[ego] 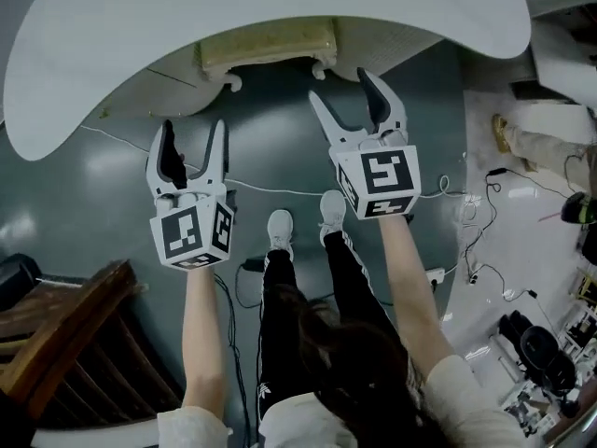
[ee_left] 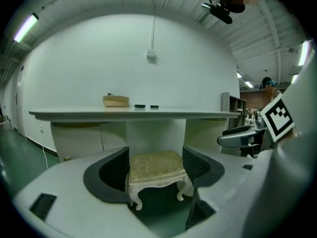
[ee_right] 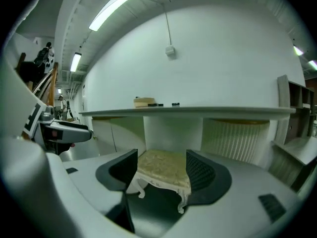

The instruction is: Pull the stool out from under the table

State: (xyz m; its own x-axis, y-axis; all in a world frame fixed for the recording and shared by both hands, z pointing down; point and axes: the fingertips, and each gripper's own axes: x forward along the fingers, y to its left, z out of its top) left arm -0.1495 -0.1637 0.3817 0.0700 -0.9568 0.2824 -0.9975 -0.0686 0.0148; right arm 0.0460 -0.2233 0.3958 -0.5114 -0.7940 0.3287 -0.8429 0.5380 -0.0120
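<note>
A cream stool (ego: 269, 52) with a padded beige seat and curled white legs stands partly under the white curved table (ego: 84, 54). In the head view my left gripper (ego: 193, 138) hangs short of the stool's left side, and my right gripper (ego: 343, 91) is close to its right front corner. Both are open and hold nothing. The left gripper view frames the stool (ee_left: 156, 168) between the open jaws of the left gripper (ee_left: 155, 168), still some way ahead. The right gripper view shows the stool (ee_right: 165, 168) the same way, ahead of the right gripper (ee_right: 162, 172).
A thin cable (ego: 270, 190) crosses the dark green floor in front of the stool. A wooden chair (ego: 65, 334) stands at the lower left. Cables and gear (ego: 541, 343) lie at the right. A tan block (ee_left: 116, 100) and small dark items rest on the tabletop.
</note>
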